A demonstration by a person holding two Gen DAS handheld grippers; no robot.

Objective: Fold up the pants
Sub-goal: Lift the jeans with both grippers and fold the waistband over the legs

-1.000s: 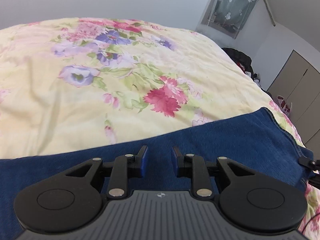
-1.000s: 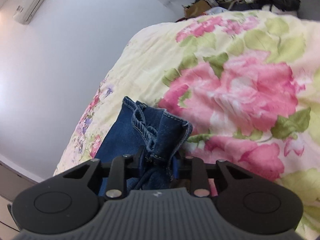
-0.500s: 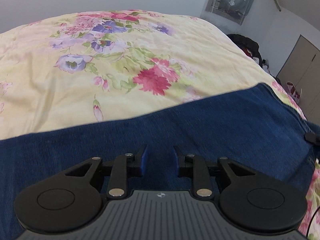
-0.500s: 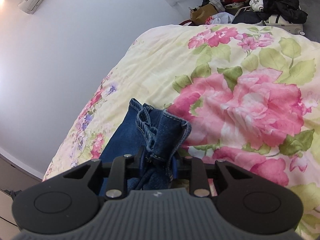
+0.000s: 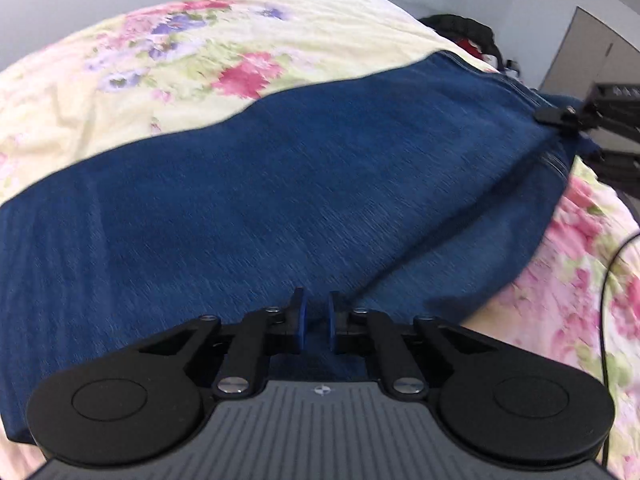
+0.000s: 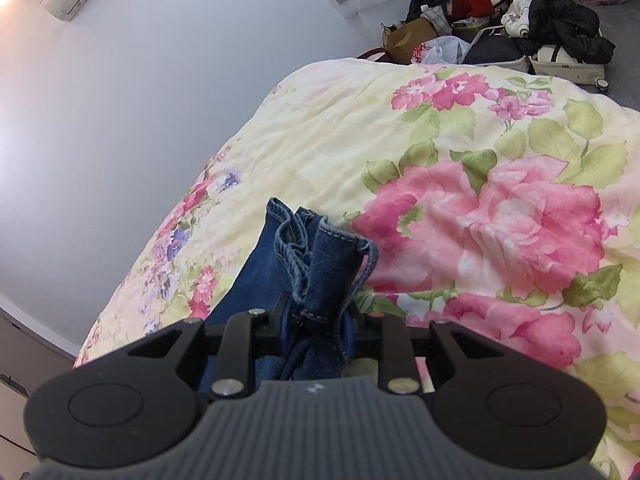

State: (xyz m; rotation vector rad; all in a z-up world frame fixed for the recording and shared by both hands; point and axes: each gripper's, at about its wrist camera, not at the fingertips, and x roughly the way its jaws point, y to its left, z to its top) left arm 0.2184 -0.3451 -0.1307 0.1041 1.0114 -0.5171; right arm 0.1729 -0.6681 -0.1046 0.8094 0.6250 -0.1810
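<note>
The jeans lay spread across the floral bedspread, heavy, limp denim that we judged best held by hems and seams. Our right gripper had its fingers clamped on the bunched hems; our left gripper had just been closing, pinching a denim fold.

We see the jeans smeared by motion blur, their left end cut off; the right tongs are half out of frame.
</note>
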